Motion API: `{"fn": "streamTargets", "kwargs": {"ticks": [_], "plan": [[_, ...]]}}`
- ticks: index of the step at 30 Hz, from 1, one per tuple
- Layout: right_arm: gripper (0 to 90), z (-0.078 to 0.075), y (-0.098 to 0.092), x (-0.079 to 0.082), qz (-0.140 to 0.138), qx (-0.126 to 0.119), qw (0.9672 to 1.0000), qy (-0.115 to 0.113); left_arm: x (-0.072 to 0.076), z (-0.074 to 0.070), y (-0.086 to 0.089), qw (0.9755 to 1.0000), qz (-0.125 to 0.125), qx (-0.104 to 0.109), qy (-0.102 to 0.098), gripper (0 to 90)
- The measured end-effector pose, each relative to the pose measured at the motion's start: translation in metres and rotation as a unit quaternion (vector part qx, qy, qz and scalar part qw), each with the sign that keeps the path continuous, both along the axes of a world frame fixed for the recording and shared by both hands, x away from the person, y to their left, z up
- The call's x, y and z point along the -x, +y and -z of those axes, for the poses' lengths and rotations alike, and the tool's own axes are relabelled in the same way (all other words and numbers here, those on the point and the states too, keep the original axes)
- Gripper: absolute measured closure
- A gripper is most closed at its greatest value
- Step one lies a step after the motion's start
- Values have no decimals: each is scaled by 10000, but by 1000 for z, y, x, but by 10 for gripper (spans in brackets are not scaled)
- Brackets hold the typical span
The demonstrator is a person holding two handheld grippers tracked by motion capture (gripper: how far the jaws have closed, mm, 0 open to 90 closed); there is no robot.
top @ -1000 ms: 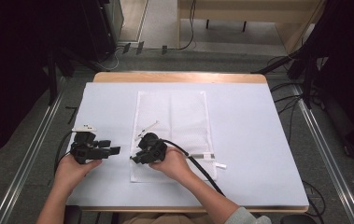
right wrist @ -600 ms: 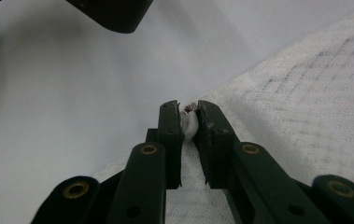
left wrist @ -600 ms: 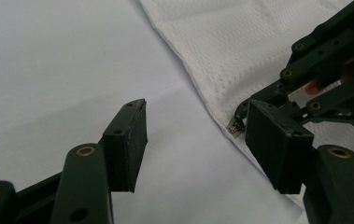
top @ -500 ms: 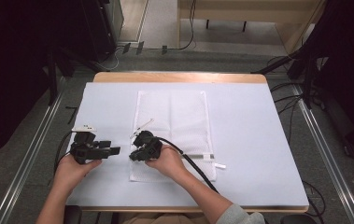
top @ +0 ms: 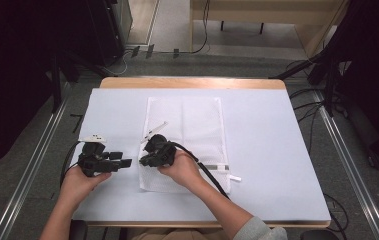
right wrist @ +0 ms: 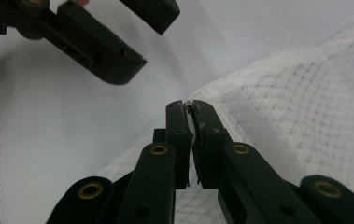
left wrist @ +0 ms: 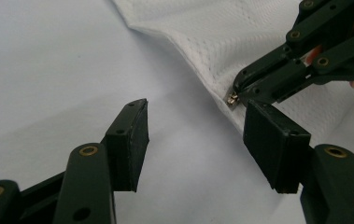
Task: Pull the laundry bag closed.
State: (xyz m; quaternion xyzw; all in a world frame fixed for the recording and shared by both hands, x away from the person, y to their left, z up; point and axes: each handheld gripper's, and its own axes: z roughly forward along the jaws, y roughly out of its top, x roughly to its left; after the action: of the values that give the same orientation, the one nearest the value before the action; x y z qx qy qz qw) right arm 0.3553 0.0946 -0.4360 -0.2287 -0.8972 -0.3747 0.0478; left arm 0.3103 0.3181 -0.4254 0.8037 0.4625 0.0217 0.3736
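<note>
We see a white mesh bag (top: 184, 142) lying flat on the worktop (top: 277, 150), set a little left of the middle and running from near the far edge toward the near edge. Its left edge is lifted slightly where the right gripper (top: 144, 161) meets it, close to the bag's near left corner.

In the right gripper view the fingers (right wrist: 177, 135) are pressed together on the bag's edge, with a small metal zipper pull (left wrist: 233, 99) pinched at their tips; the left gripper view shows that pull glinting right at those tips. These fingers have just been closing, and the mesh edge sits between them.

The left gripper (top: 127, 163) rests just beside the bag's left edge, toward the near left part of the worktop, its fingers (left wrist: 130, 140) standing well apart with bare worktop between them. One finger lies just under the right gripper's tips, near them, though we cannot tell if it touches the mesh.

There is broad open room to the right of the bag, out to the right edge, and a clear strip along the far edge. A small white tag (top: 235, 177) lies just off the bag's near right side.

Compared with a second ago, the right gripper has shifted slightly toward the far left along the bag's edge; the left gripper and the bag lie as before.
</note>
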Motion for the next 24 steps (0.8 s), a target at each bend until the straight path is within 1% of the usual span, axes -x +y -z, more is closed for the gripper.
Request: {"fn": "streamTargets", "kwargs": {"ticks": [1, 2, 3, 4, 5, 8, 9, 11, 13, 15, 16, 17, 19, 20, 21, 22, 24], "plan": [[874, -2, 0, -1, -8, 18, 10000, -43, 0, 0, -1, 10000, 58, -22, 1, 414], [874, -5, -1, -1, -15, 24, 10000, -32, 0, 0, -3, 10000, 99, -7, 5, 415], [874, -7, -1, -3, -33, -1, 10000, -75, 0, 1, -5, 9999, 131, 23, -14, 414], [874, -9, -1, -3, -12, 9, 10000, -75, 1, 0, -6, 9998, 180, -14, -11, 415], [874, -11, -1, -3, -3, 12, 10000, -85, 1, 0, -7, 9998, 207, 2, -16, 414], [874, -13, -3, -4, 47, -67, 9999, -81, 1, 0, -11, 9995, 300, 28, 15, 414], [874, -14, -4, -4, 71, -135, 9999, -1, 1, 1, -12, 9994, 338, 54, 24, 416], [874, -14, -4, -4, 74, -149, 9999, -4, 1, 2, -15, 9990, 429, 105, 74, 416], [874, -15, -3, -2, 18, -128, 9999, -75, 0, 3, -17, 9983, 541, 186, 102, 422], [874, -16, -3, -1, -13, -157, 9999, -70, -1, 4, -20, 9980, 588, 170, 131, 451], [874, -16, -3, -1, -13, -157, 9999, -70, -1, 5, -22, 9979, 609, 164, 154, 451], [874, -18, -3, 0, -20, -234, 9997, -11, -2, 6, -24, 9975, 665, 113, 190, 475], [874, -19, -4, 1, -34, -278, 9996, 11, -3, 9, -28, 9970, 737, -4, 244, 491], [874, -20, -4, 1, -67, -292, 9996, -13, -3, 10, -29, 9964, 803, -76, 266, 520], [874, -21, -5, 2, -87, -291, 9995, -14, -3, 11, -30, 9962, 811, -101, 288, 537], [874, -23, -7, 3, -162, -341, 9993, 17, -4, 12, -31, 9960, 826, -137, 324, 592], [874, -24, -8, 4, -193, -345, 9992, 11, -4, 12, -31, 9958, 826, -110, 373, 609]]}}
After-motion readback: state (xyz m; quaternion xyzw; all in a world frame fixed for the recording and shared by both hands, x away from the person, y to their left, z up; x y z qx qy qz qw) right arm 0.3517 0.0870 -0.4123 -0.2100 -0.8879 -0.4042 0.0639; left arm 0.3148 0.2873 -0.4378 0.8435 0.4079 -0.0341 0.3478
